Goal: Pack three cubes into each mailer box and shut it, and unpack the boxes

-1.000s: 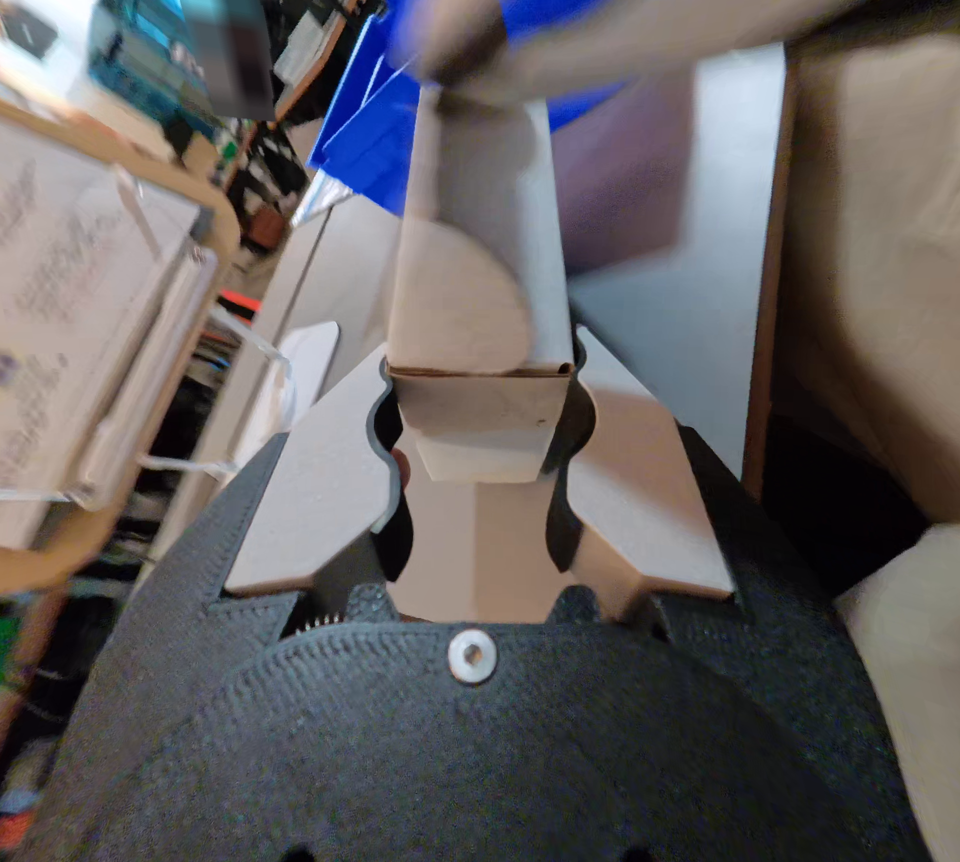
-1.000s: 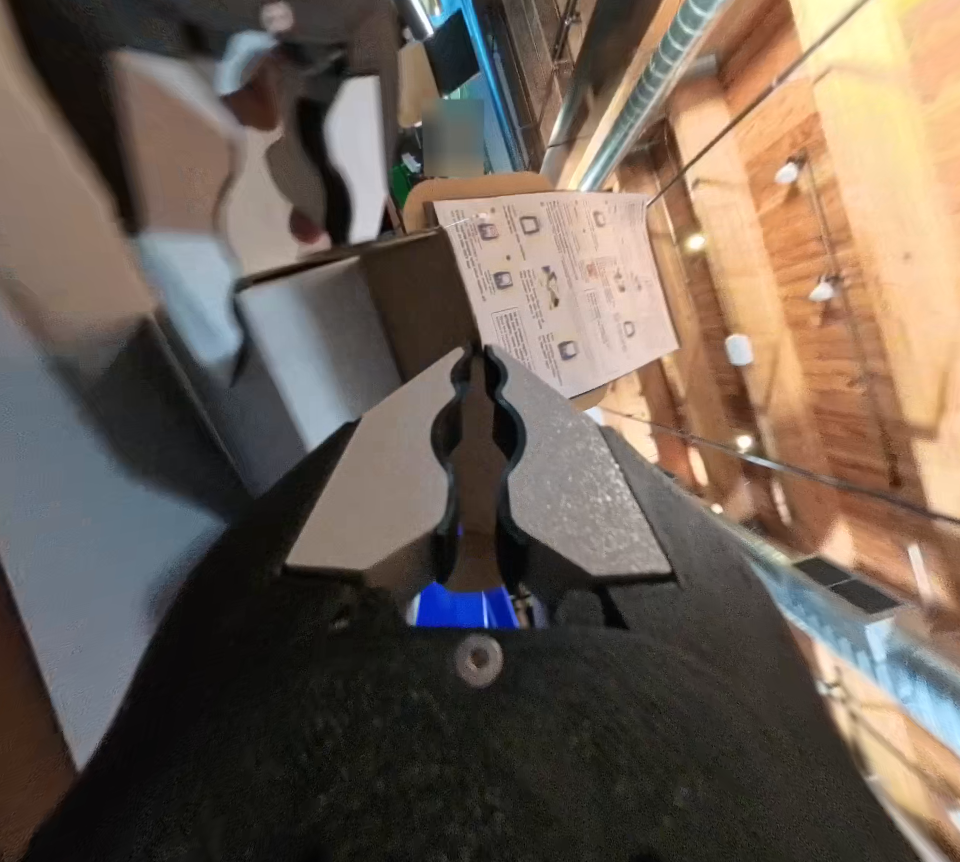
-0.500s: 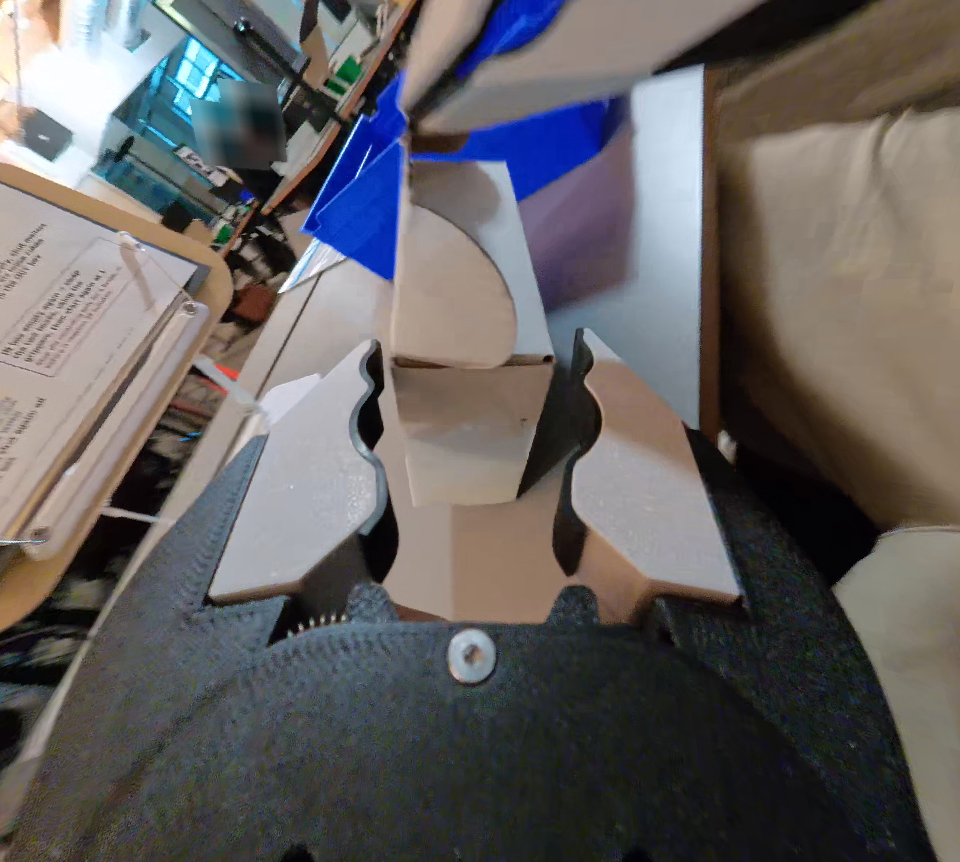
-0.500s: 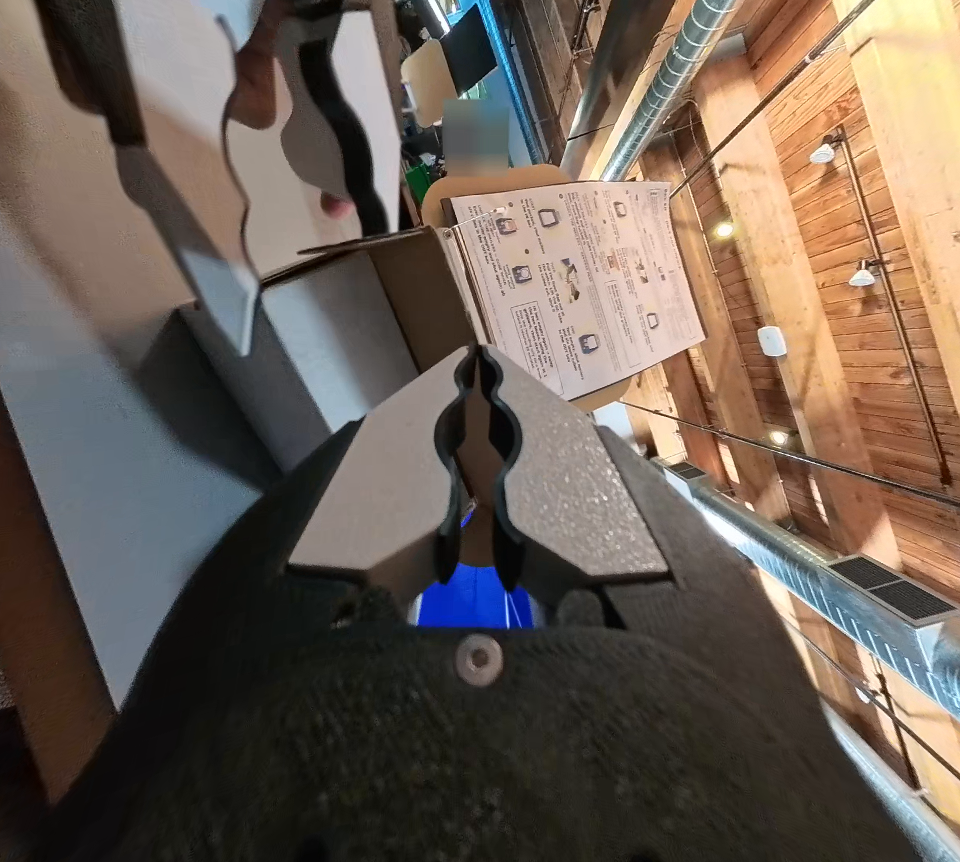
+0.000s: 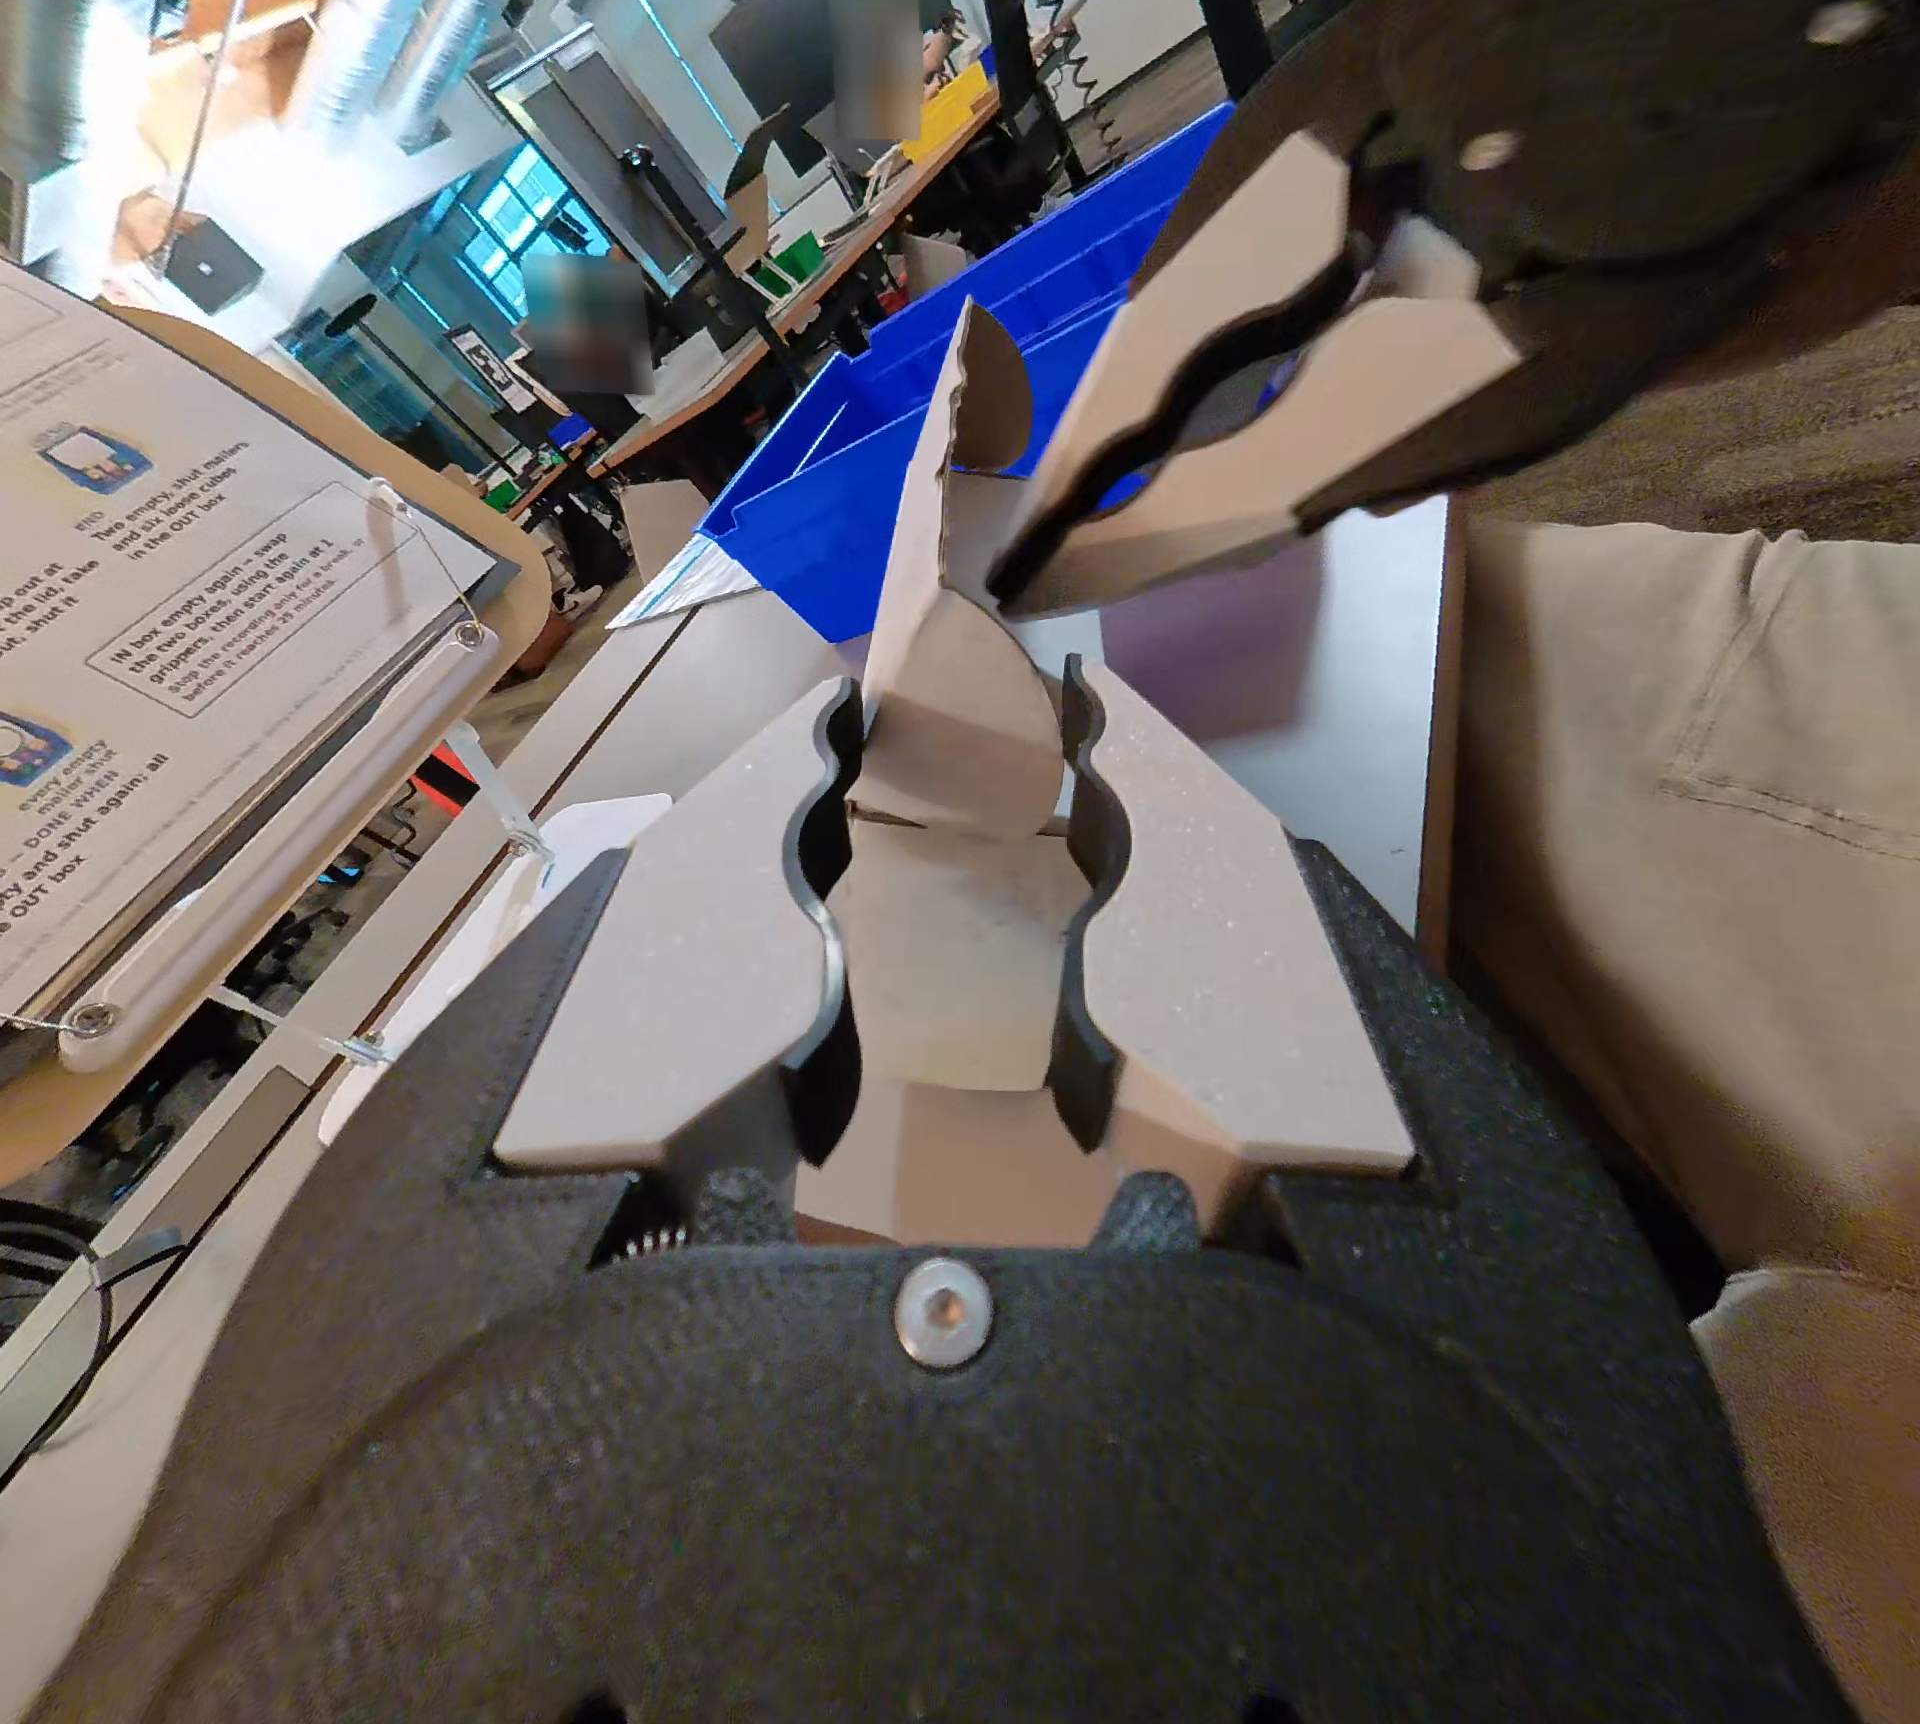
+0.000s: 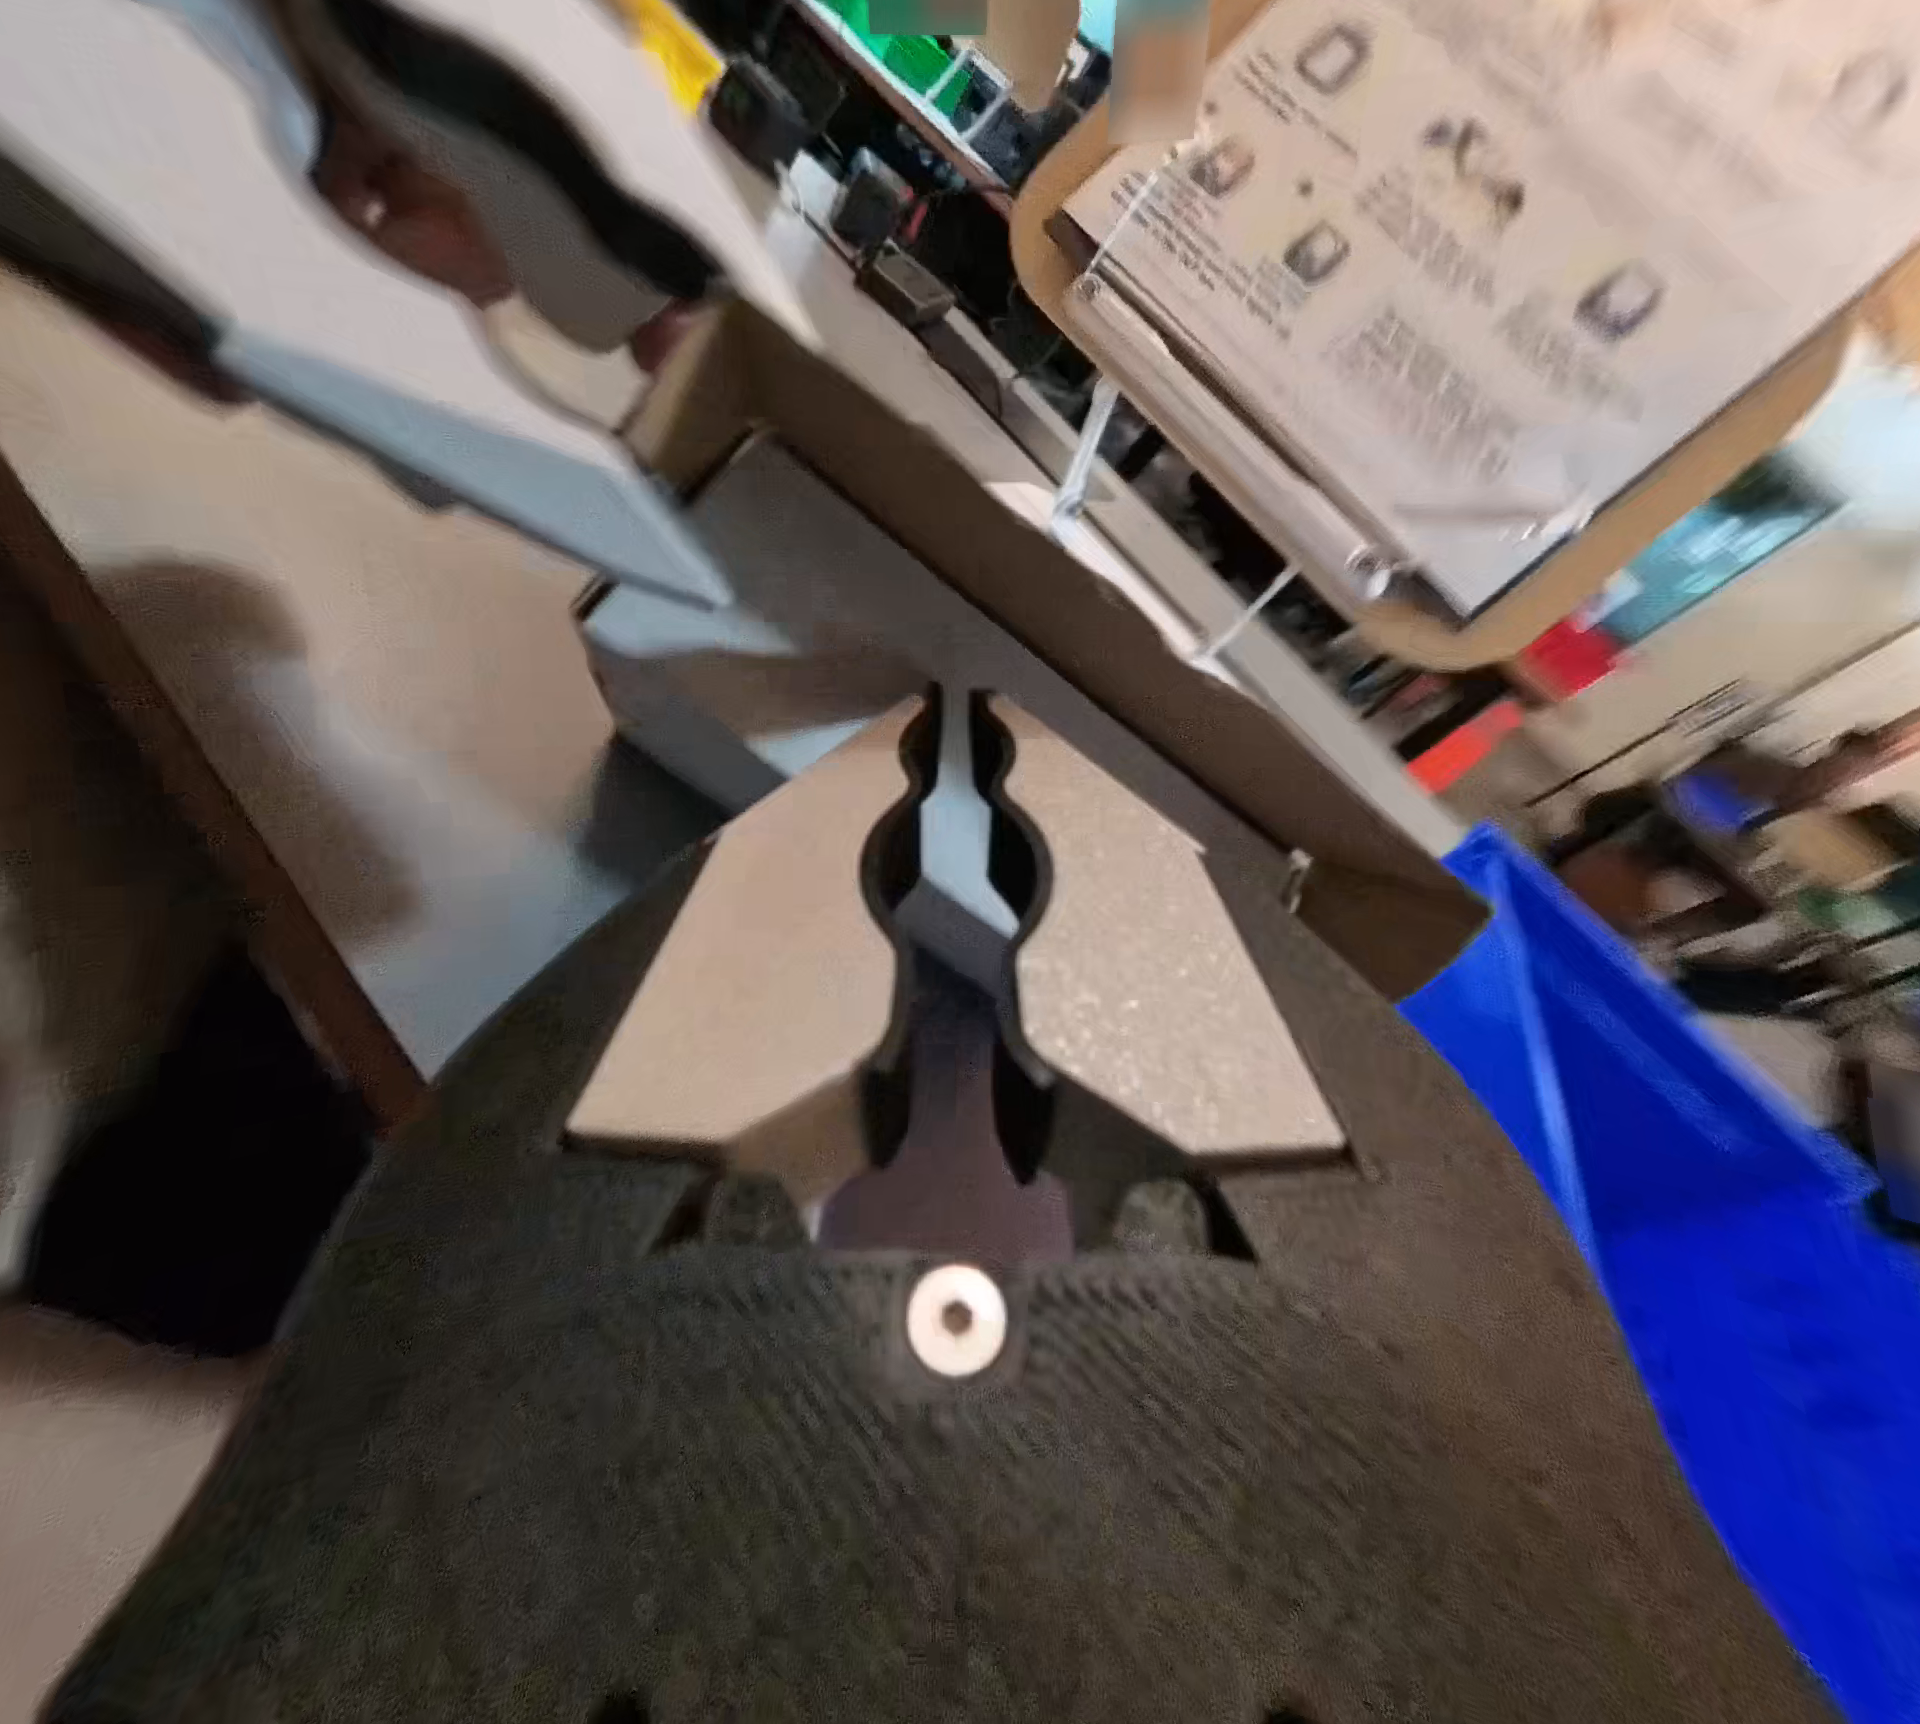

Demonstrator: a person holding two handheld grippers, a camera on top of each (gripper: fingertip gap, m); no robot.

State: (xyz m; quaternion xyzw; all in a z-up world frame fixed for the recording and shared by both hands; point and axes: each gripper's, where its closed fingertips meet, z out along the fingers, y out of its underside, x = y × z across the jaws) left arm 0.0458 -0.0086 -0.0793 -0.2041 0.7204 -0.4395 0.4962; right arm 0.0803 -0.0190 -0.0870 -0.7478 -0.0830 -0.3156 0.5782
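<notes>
- Between the left gripper's (image 5: pixel 961 739) fingers, a mailer box (image 5: pixel 961 905) sits gripped by its end.
- At its lid flap (image 5: pixel 925 552), the right gripper (image 6: pixel 958 718) pinches, nearly closed.
- Beyond, a blue bin (image 5: pixel 935 427); no cubes show, so I cannot tell whether this is packing or unpacking.

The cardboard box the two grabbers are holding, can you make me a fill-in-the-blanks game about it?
1. The bin behind the cardboard box is coloured ____.
2. The left gripper has its fingers on either side of a flap made of ____.
3. The right gripper has its fingers nearly ____ on a thin edge of the box.
4. The instruction sheet is fixed to a board with rounded ____.

Missing words: blue; cardboard; shut; corners
</notes>
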